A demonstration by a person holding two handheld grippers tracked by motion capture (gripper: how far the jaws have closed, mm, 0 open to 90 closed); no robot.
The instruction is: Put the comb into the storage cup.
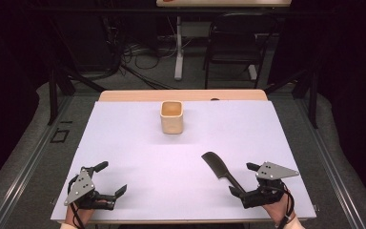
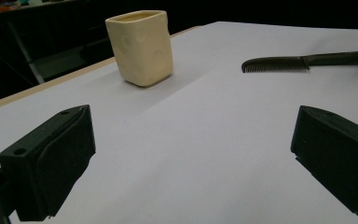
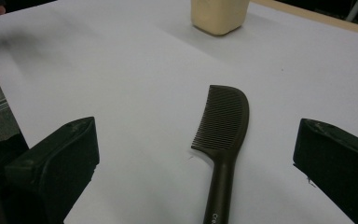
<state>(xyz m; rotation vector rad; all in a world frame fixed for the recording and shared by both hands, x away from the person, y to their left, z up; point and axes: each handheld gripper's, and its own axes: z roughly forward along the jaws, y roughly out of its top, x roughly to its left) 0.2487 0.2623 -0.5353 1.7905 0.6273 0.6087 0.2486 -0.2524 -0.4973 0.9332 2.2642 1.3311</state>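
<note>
A black comb [image 1: 218, 168] lies flat on the white table cover [image 1: 138, 152] at the near right, teeth end pointing away and to the left. My right gripper [image 1: 242, 178] stands open around the comb's handle end; in the right gripper view the comb [image 3: 224, 122] runs up between the two jaws without touching them. A cream square cup [image 1: 171, 117] stands upright at the far middle, seen too as the cup [image 2: 142, 46] and the cup [image 3: 219, 14]. My left gripper [image 1: 112, 178] rests open at the near left, nothing between its jaws; the comb [image 2: 279, 63] lies far off to its right.
The tan wooden table edge [image 1: 181, 95] shows beyond the white cover. Behind the table stand a black folding chair [image 1: 233, 43] and a white table leg [image 1: 178, 47], with cables on the floor. Dark curtains close both sides.
</note>
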